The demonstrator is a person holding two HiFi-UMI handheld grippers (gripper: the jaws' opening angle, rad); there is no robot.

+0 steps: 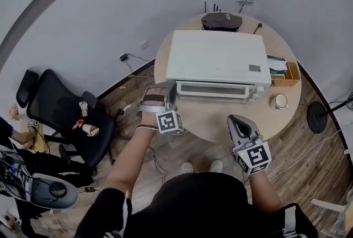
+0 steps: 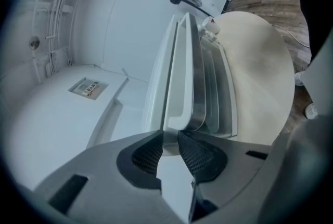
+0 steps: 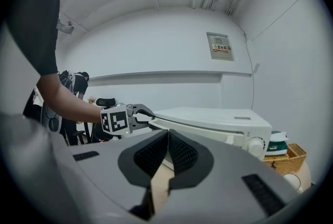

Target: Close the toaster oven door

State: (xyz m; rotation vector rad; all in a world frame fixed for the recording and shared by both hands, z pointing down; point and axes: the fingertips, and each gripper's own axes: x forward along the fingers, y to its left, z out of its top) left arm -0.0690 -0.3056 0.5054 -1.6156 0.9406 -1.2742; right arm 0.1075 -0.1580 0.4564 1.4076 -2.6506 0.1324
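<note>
A white toaster oven (image 1: 218, 57) stands on the round table (image 1: 215, 123), its glass door (image 1: 215, 89) upright against the front. My left gripper (image 1: 171, 86) is at the left end of the door handle (image 2: 182, 72). That end lies between the jaws, with a pad close on either side, and I see no clear squeeze. My right gripper (image 1: 235, 120) hovers over the table's front edge, right of the left one, shut with nothing in it. In the right gripper view the left gripper (image 3: 139, 115) reaches the oven (image 3: 218, 121) from the left.
A black bag (image 1: 220, 20) lies behind the oven. A wicker basket (image 1: 291, 72) and a white cup (image 1: 281, 101) sit to its right. A black office chair (image 1: 60, 110) stands on the floor at left, a round stand base (image 1: 317, 116) at right.
</note>
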